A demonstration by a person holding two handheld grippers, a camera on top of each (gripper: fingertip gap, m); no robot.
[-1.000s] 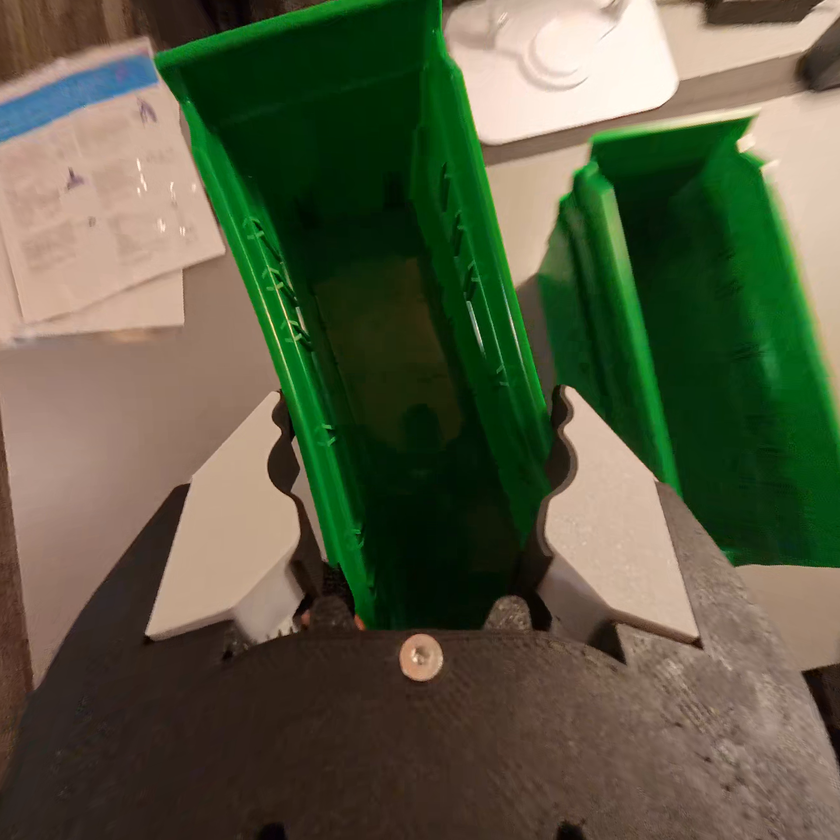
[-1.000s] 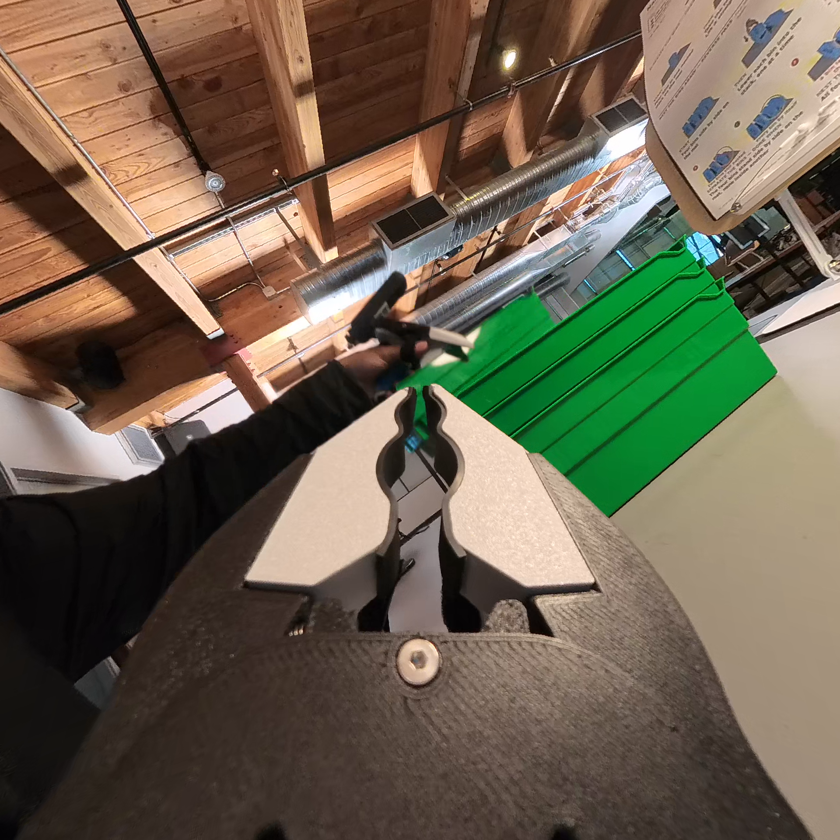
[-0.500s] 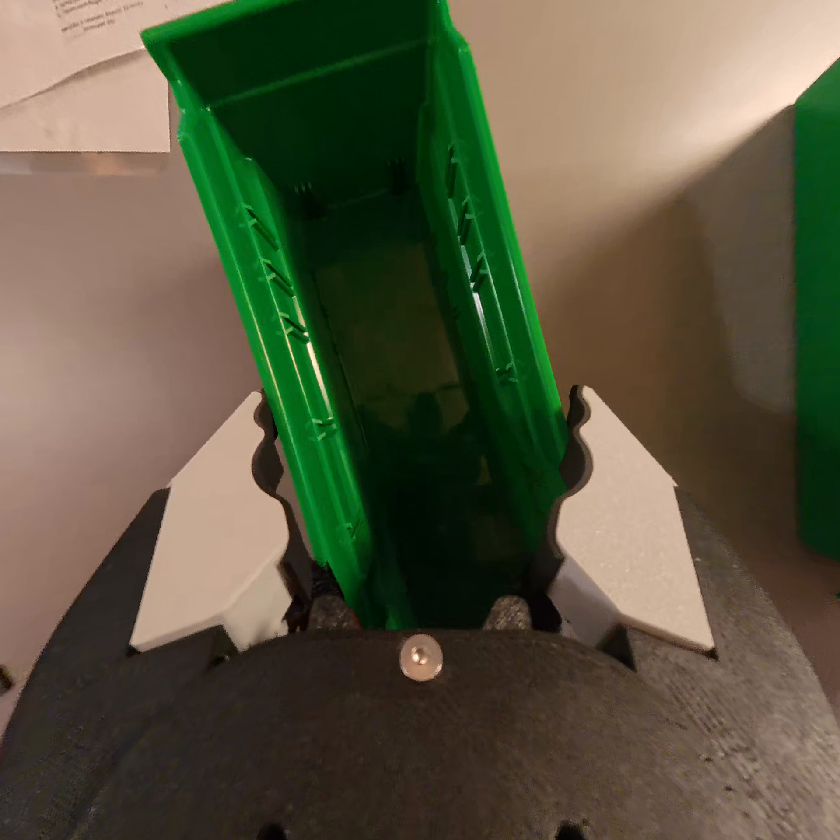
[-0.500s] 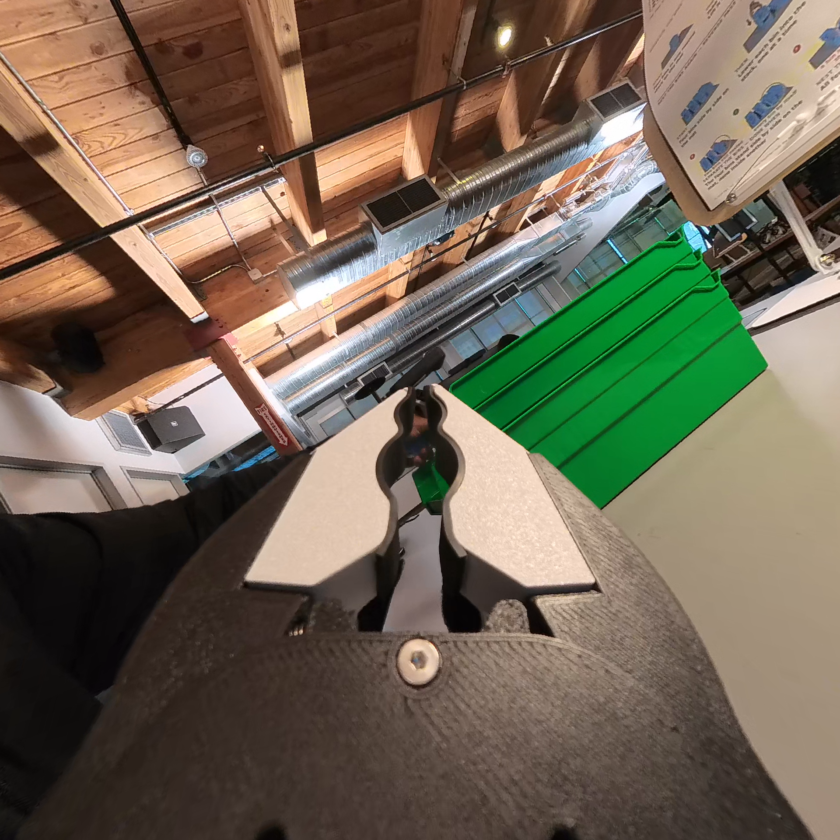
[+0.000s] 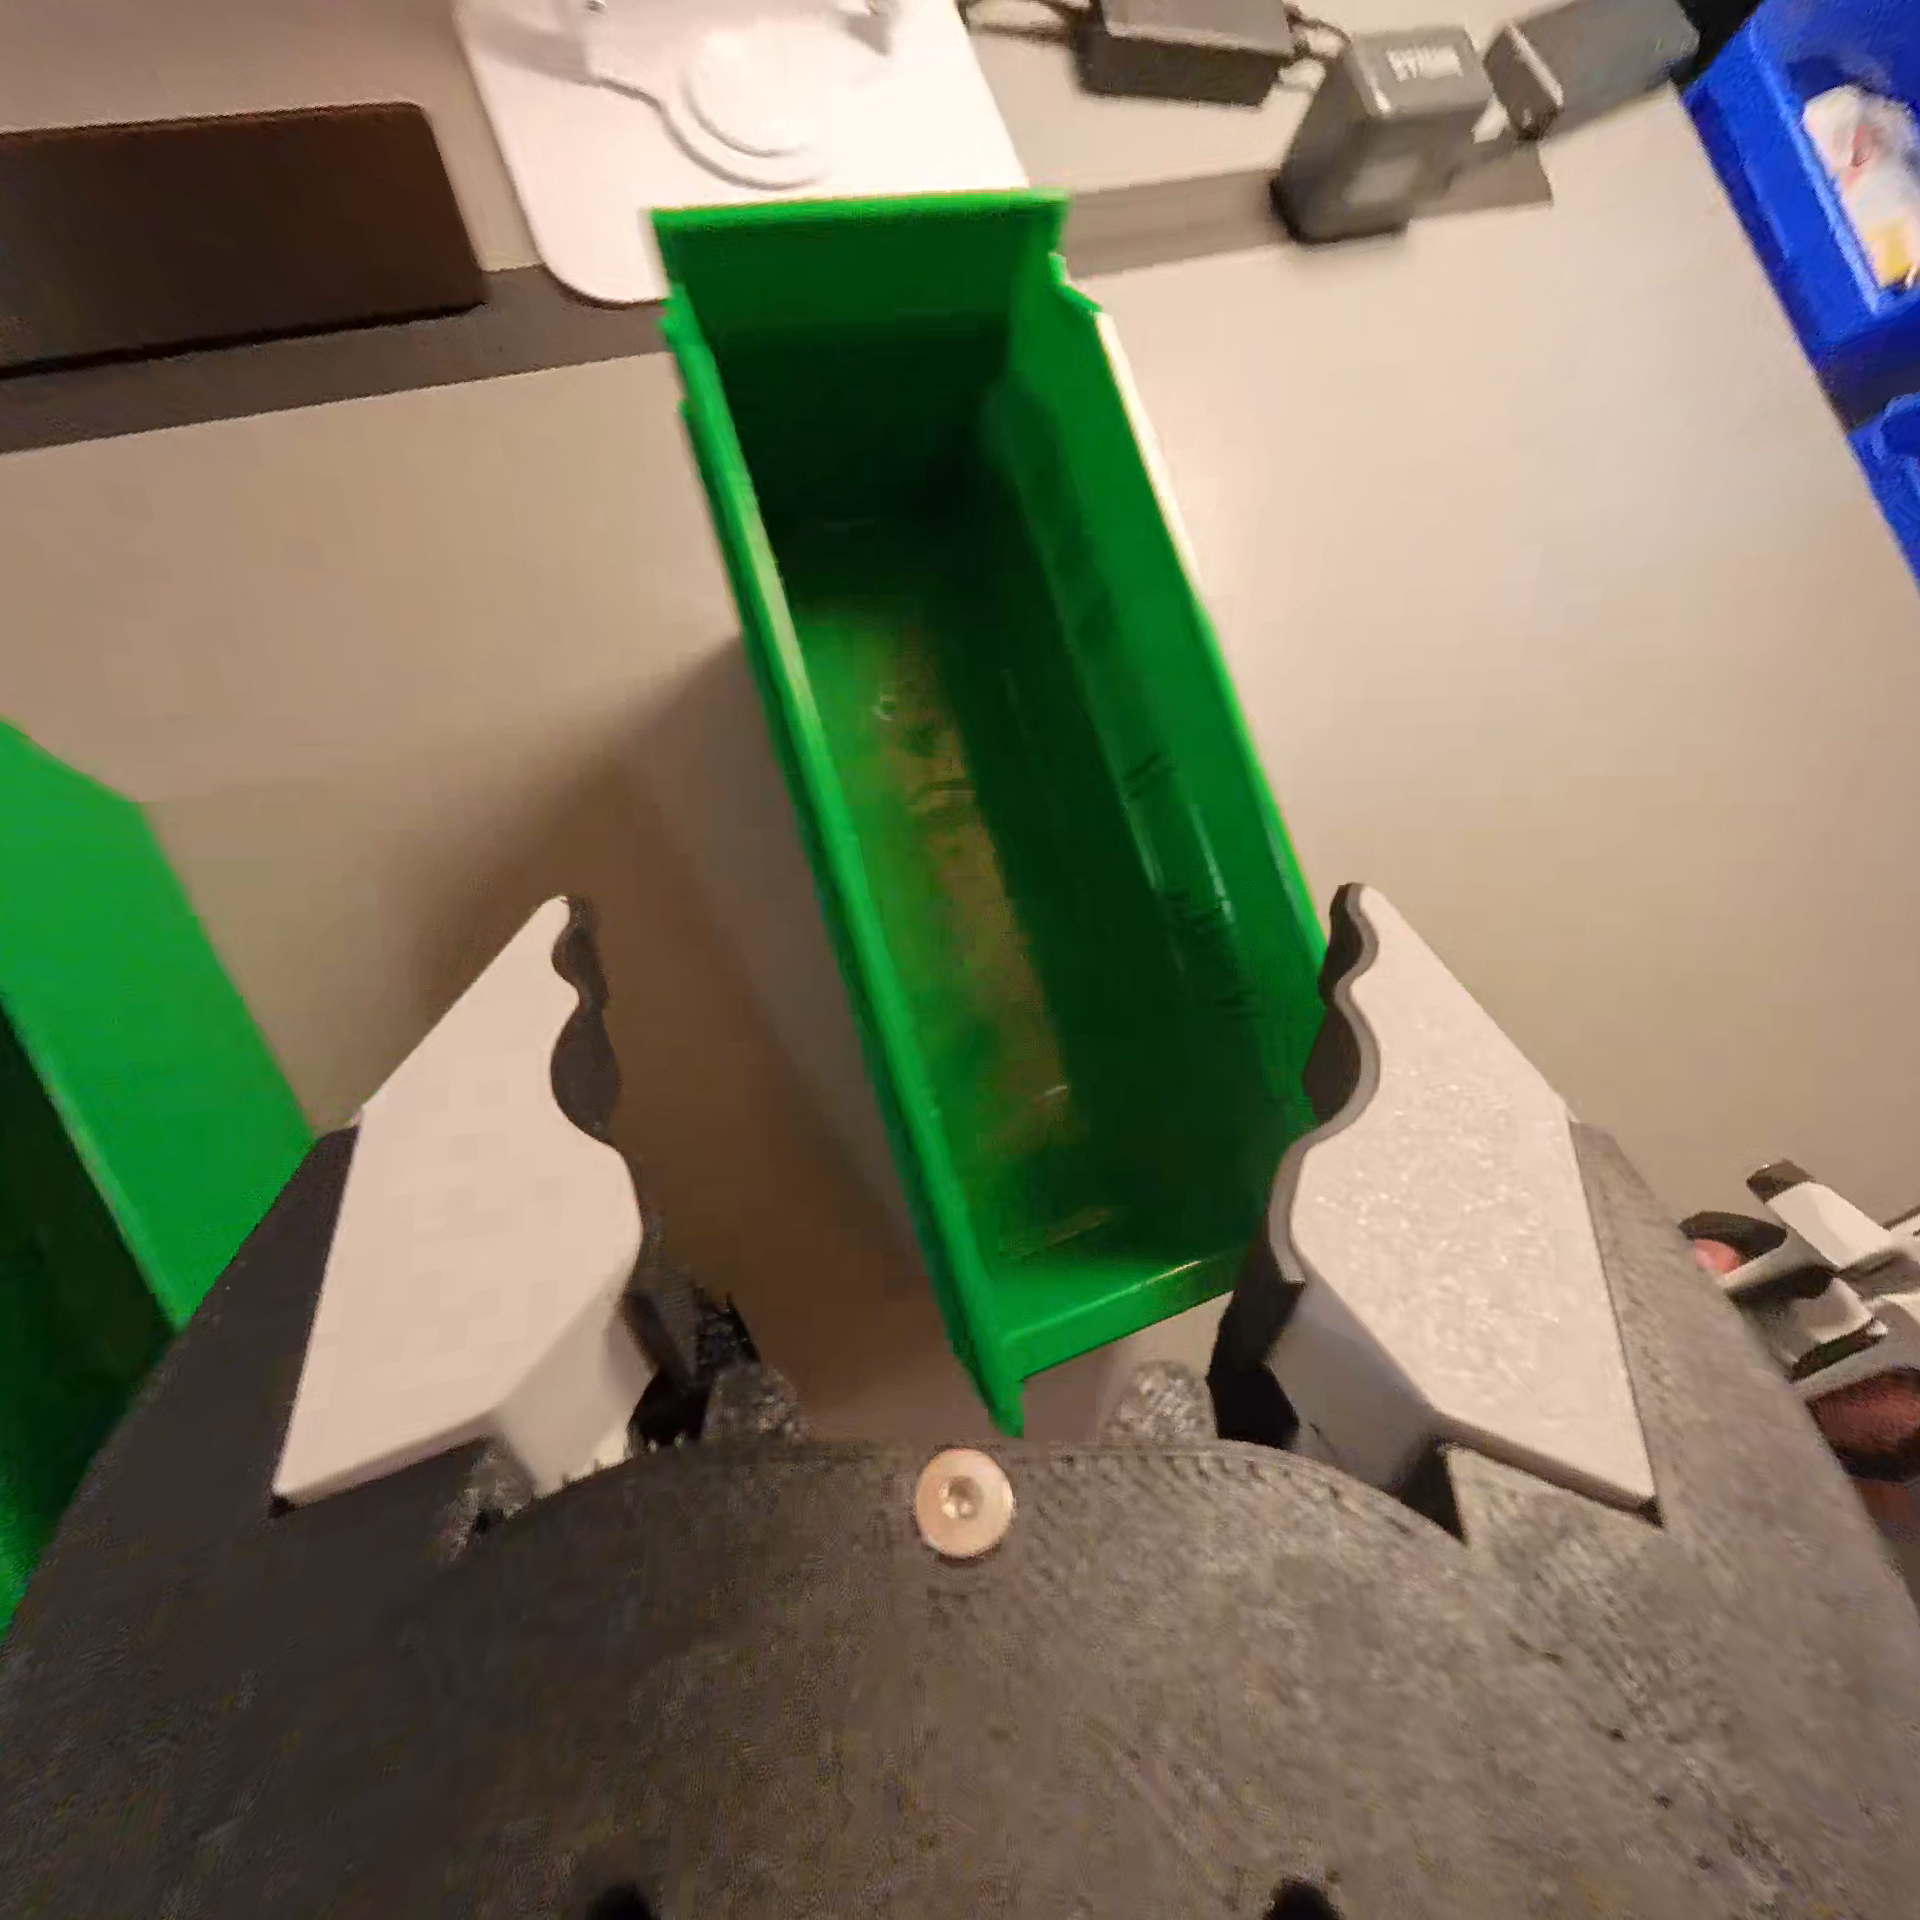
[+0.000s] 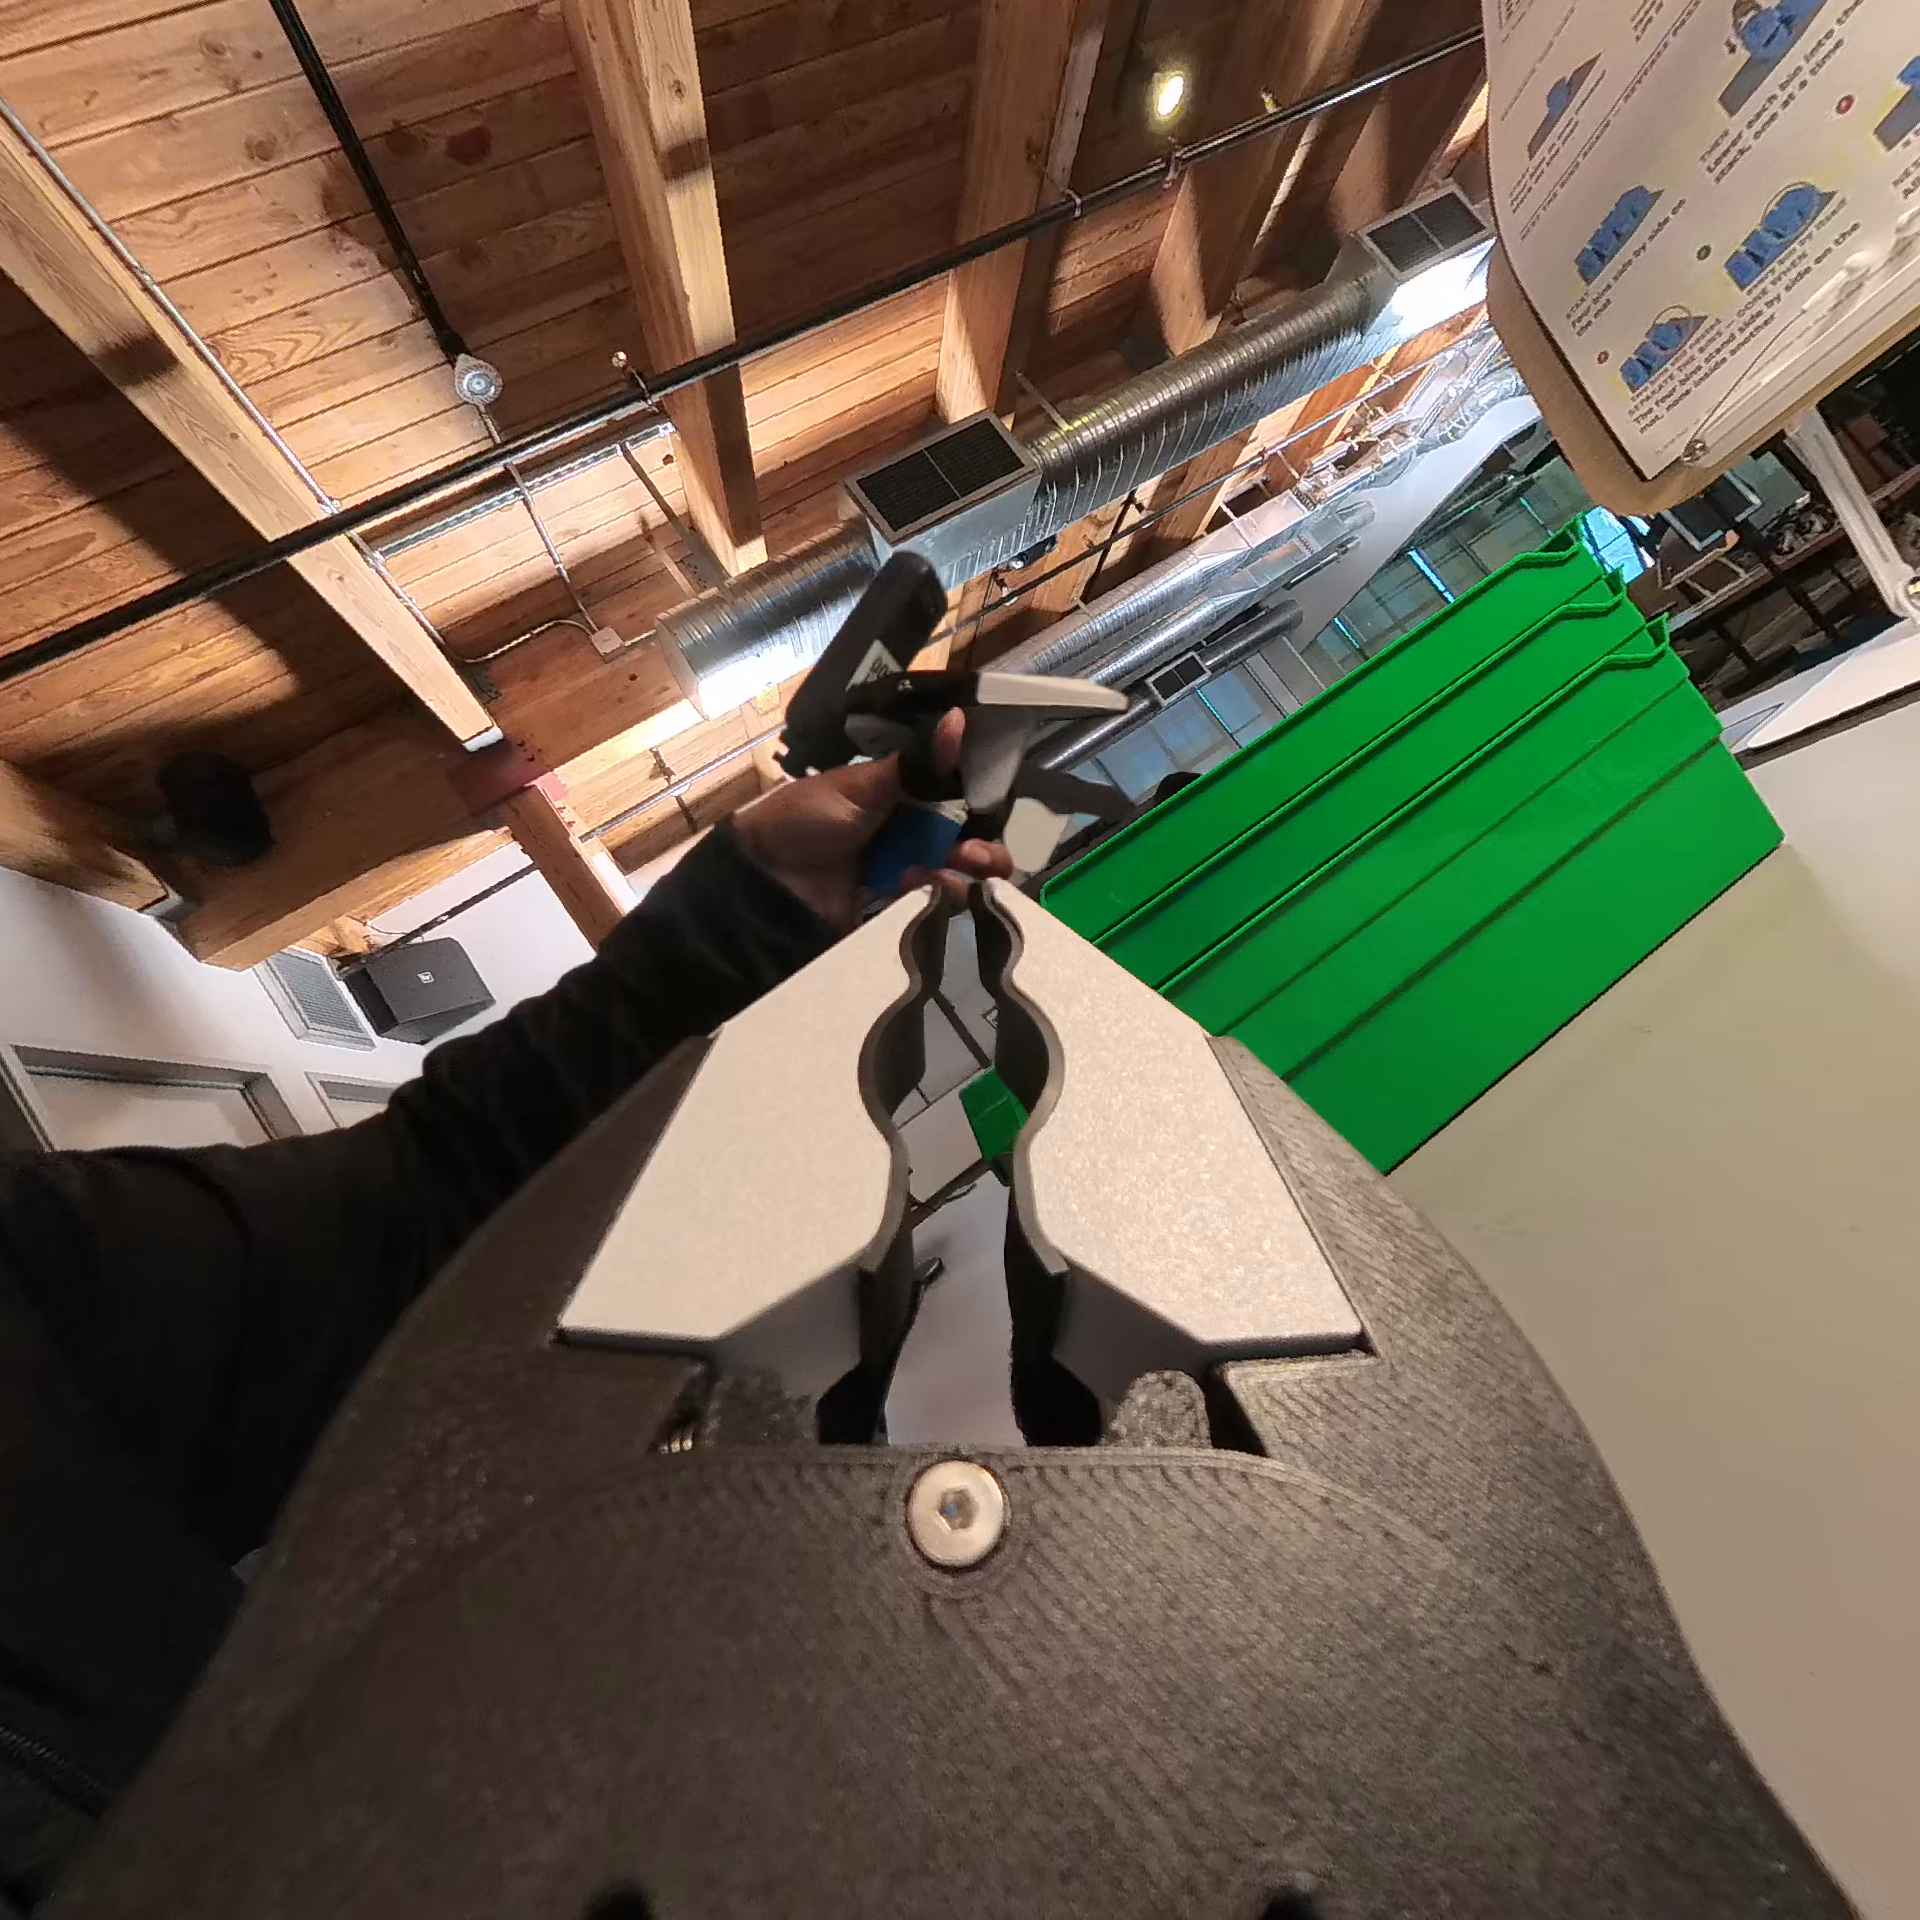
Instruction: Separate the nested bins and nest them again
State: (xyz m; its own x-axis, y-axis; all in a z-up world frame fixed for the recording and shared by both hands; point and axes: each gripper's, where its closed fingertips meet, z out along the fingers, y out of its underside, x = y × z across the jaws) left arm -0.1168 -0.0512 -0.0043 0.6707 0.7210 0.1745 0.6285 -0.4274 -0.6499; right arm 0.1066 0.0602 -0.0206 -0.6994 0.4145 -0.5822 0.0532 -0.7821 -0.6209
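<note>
- Left tongs [image 5: 961, 997] have spread wider since the earlier frame; the left pad [image 5: 582, 1029] stands clear of the narrow green bin [image 5: 997, 790] between them, now released on the table [image 5: 1507, 623].
- Right tongs [image 6: 958, 904] pressed nearly together, apparently empty, aimed upward.
- Nested green bins [image 6: 1455, 914] wait beyond; separation judged under way.

The left wrist view looks steeply down along its own fingers onto the pale table [image 5: 1507, 623], close above a single green bin [image 5: 987, 831] that fills the frame's centre; another green bin [image 5: 94, 987] shows at the left edge. The right wrist view sits low near the table [image 6: 1662, 1351] and tilts upward, taking in the wooden ceiling [image 6: 312, 260] across the upper frame. Both views share the table and green bins; the right view also catches the left gripper [image 6: 966, 748] at centre, farther off.
</note>
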